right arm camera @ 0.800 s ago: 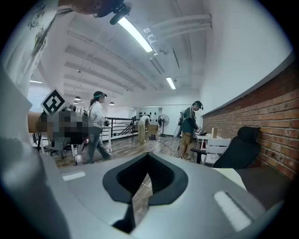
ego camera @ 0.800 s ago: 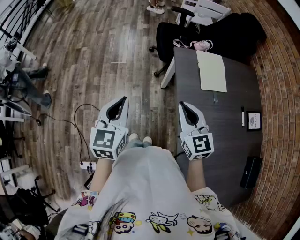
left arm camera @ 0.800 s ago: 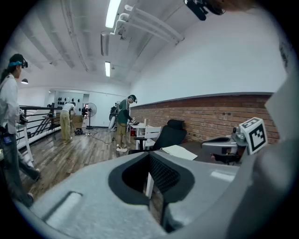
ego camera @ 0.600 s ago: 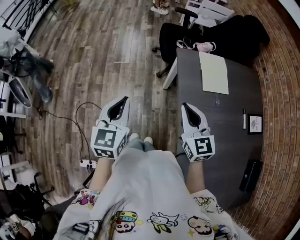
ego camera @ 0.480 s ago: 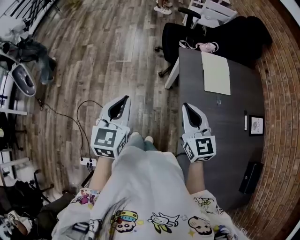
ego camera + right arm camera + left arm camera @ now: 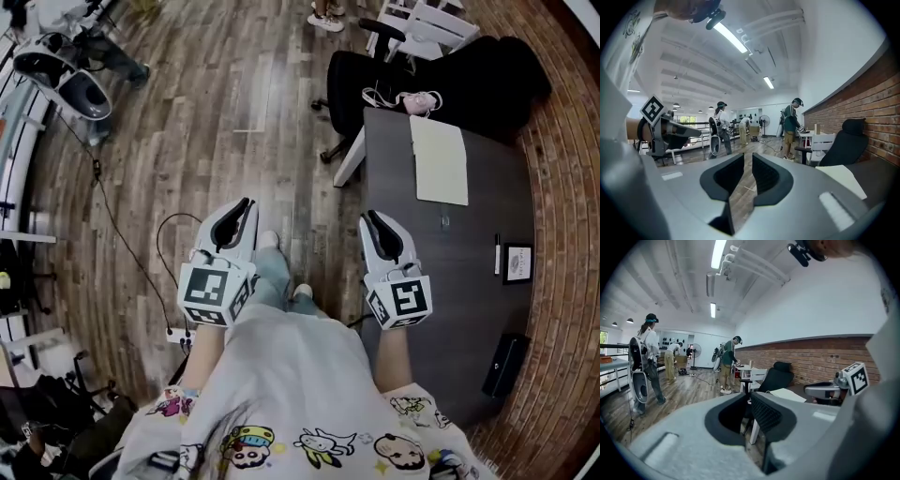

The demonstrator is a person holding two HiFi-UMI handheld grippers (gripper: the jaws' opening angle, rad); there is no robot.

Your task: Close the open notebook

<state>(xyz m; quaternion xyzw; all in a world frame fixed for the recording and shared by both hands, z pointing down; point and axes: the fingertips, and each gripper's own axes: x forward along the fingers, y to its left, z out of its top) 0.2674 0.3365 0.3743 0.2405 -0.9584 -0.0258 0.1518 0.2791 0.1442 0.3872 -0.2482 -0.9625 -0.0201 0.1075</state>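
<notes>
Head view shows the notebook [image 6: 441, 161] lying flat at the tabletop's [image 6: 455, 281] far end, well ahead of the left gripper [image 6: 247, 204] and right gripper [image 6: 369, 217], both empty with jaws barely apart, so stepping closer and widening the jaws likely come first.

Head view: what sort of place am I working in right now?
Probably a shared workshop or lab-style office. There is a wood plank floor, a brick wall beside a dark desk with the notebook on it, a black office chair, and other people standing farther off in the right gripper view.
</notes>
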